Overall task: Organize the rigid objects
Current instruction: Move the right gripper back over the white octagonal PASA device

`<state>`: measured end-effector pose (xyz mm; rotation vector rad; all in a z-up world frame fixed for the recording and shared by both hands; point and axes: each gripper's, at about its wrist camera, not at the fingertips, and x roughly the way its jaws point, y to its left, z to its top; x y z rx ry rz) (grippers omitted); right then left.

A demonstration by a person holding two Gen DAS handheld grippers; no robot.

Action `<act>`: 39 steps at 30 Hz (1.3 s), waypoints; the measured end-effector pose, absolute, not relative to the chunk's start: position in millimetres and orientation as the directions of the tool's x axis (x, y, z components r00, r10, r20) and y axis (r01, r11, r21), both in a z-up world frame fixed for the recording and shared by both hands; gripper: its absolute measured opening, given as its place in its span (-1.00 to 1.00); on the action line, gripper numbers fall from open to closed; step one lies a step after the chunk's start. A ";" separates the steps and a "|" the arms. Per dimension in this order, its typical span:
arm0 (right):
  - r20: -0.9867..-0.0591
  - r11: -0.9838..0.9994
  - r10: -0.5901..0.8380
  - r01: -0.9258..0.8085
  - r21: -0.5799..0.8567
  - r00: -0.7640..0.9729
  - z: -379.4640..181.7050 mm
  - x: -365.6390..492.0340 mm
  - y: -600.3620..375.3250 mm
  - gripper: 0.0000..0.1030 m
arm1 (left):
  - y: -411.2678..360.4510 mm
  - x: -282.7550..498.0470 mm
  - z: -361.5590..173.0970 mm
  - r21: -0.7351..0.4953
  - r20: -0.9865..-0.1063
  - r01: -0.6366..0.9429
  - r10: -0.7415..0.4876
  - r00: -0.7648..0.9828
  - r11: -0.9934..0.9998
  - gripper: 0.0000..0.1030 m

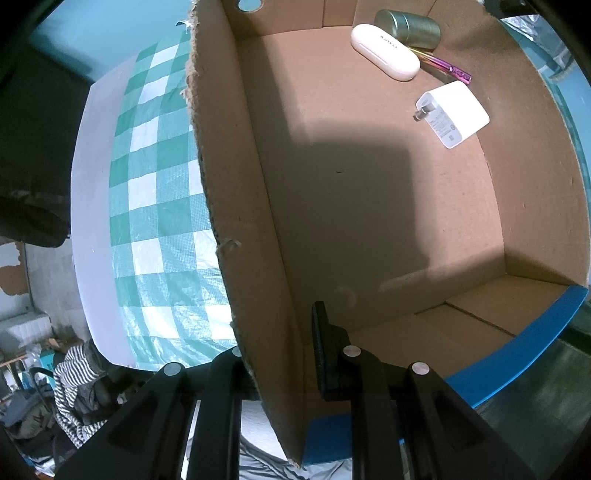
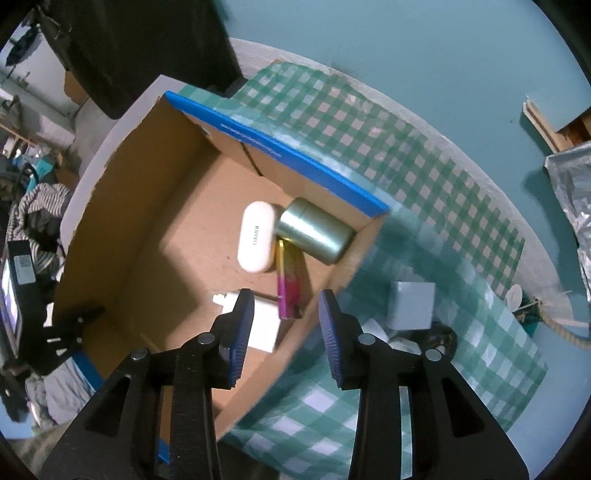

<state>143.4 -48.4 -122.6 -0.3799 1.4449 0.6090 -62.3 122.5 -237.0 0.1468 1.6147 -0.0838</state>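
Left wrist view: left gripper [image 1: 280, 354] clamps the stiff box wall [image 1: 236, 258]. Inside at one o'clock, left to right: one slick white case [image 1: 384, 51], one green tin [image 1: 408, 26], one pink pen [image 1: 443, 66], one light charger [image 1: 456, 114], best pinched across flat sides. Right gripper [image 2: 286, 332] hangs part open, empty.

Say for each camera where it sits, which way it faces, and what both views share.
Left wrist: on the left gripper, looking down its fingers, clamped on the cardboard box wall.
Right wrist: on the right gripper, looking down between open fingers above the box; the left gripper shows.
Shared: box, white case, green tin, charger, checked cloth.
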 end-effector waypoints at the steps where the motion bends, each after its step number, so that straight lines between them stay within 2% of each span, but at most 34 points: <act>1: -0.987 0.797 0.157 -0.594 0.114 0.020 -121.0 144.9 -52.5 -0.31 | 123.5 -62.1 -237.0 0.036 -0.998 0.146 0.043 -0.044 0.989 -0.69; 8: -0.992 0.839 0.122 -0.537 0.083 0.038 -124.6 159.0 -95.1 -0.10 | 125.6 -63.2 -237.4 0.034 -0.998 0.141 0.041 -0.046 0.989 -0.69; 12: -0.995 0.871 0.101 -0.484 0.080 0.017 -139.5 167.7 -122.6 -0.05 | 128.2 -63.1 -237.7 0.036 -0.998 0.141 0.043 -0.048 0.989 -0.69; 17: -0.996 0.890 0.080 -0.449 0.084 -0.027 -165.1 173.5 -146.0 -0.05 | 128.7 -64.0 -239.2 0.041 -0.998 0.143 0.048 -0.049 0.989 -0.69; 22: -0.992 0.899 0.122 -0.421 0.122 -0.027 -178.1 173.2 -155.8 -0.05 | 128.1 -62.9 -239.1 0.047 -0.997 0.142 0.054 -0.051 0.989 -0.69; 39: -0.988 0.851 0.127 -0.503 0.153 -0.085 -215.4 156.9 -151.2 0.00 | 123.3 -62.8 -238.7 0.057 -0.996 0.123 0.064 -0.061 0.991 -0.68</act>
